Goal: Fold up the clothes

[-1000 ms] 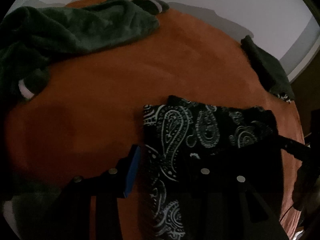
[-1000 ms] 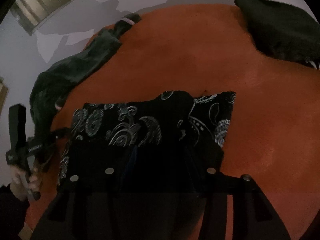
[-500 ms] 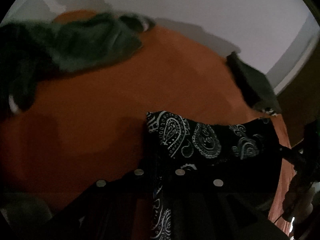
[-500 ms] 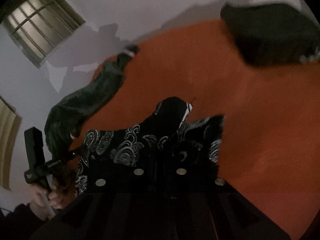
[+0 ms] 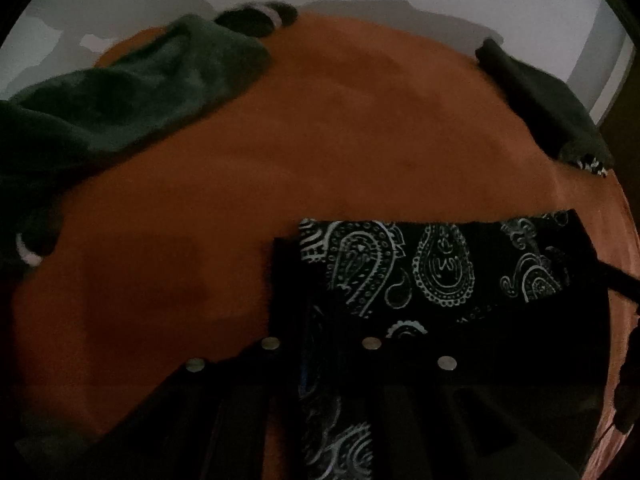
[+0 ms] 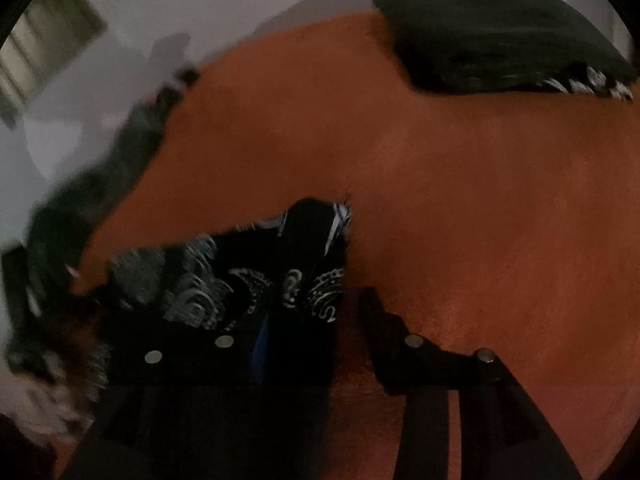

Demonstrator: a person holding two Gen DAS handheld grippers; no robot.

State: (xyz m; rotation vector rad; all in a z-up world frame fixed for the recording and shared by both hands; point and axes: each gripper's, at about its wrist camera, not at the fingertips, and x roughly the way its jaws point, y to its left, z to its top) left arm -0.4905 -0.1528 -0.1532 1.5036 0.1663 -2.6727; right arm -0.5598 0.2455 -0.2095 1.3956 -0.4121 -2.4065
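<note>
Paisley bandana-print cloth [image 5: 436, 268] is what I'm folding right now, black with white swirls, sitting on the near part of the orange bedspread [image 5: 320, 128]. It already looks doubled over into a strip, with one loose tail hanging down toward me between my left fingers.

My left gripper [image 5: 320, 356] has just eased its jaws out a touch, but that tail still runs between the nearly closed fingers, so I'd call it pinched. My right gripper [image 6: 316, 336] has just been opening; its jaws stand apart with the cloth's bunched corner lying by the left finger, not pressed as far as I can tell. That view is pretty blurry though.

So I reckon I'm mid-fold: one end let go, the other held. Next move needs the right side to get a clean bite on that rumpled corner, then both ends carried over evenly so the edges line up.

Further out, a green fleece garment [image 5: 132, 96] is heaped at the far left, and a dark folded pile [image 6: 496, 36] sits at the far right edge.
</note>
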